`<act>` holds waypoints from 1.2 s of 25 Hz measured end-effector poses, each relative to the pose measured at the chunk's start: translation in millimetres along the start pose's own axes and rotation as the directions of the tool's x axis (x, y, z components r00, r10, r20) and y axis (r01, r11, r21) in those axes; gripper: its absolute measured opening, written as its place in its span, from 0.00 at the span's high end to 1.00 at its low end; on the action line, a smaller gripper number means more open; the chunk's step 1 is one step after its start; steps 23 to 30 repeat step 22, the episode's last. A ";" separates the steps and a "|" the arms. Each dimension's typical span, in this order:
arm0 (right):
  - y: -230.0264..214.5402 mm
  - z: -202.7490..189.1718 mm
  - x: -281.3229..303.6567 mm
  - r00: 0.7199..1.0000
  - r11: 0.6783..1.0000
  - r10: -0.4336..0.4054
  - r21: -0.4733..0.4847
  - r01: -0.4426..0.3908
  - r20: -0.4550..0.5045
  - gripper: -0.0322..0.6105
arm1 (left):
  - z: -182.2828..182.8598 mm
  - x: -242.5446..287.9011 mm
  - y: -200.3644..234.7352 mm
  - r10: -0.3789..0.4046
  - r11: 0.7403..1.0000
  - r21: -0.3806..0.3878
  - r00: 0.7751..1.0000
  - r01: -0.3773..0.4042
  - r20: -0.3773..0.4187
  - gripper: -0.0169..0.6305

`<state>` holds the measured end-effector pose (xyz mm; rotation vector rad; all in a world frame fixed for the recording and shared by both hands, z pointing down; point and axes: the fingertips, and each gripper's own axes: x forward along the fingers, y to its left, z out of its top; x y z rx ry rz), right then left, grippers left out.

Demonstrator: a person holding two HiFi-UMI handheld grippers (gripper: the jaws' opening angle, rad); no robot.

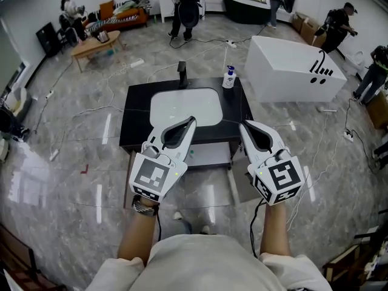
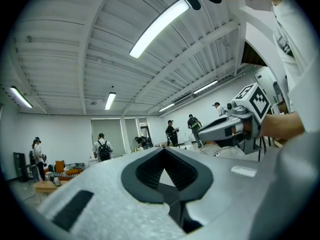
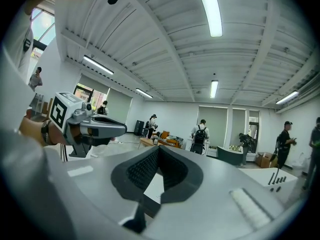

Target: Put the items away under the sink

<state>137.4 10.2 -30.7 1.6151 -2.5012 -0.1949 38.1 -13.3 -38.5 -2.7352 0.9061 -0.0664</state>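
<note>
Two grippers show: the left gripper (image 1: 191, 121) and the right gripper (image 1: 244, 127). One sink (image 1: 182, 105) carries one faucet (image 1: 181, 73) and one soap bottle (image 1: 228, 77).

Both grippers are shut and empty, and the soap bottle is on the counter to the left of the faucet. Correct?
Not quite. The head view shows the soap bottle on the counter to the right of the faucet, near the back right corner. The rest holds: the left gripper and the right gripper are both shut and empty.
</note>
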 end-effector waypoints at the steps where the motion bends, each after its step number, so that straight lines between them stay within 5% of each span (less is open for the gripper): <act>1: -0.1 0.1 0.5 1.000 1.000 0.002 0.002 -0.002 -0.001 0.94 | -0.1 -0.1 1.0 0.002 1.000 0.000 1.000 -0.002 -0.002 0.98; 30: -14.0 -16.6 1.1 1.000 1.000 0.011 0.001 -0.011 -0.024 0.94 | -15.2 12.7 1.1 0.013 1.000 -0.022 1.000 -0.014 -0.012 0.98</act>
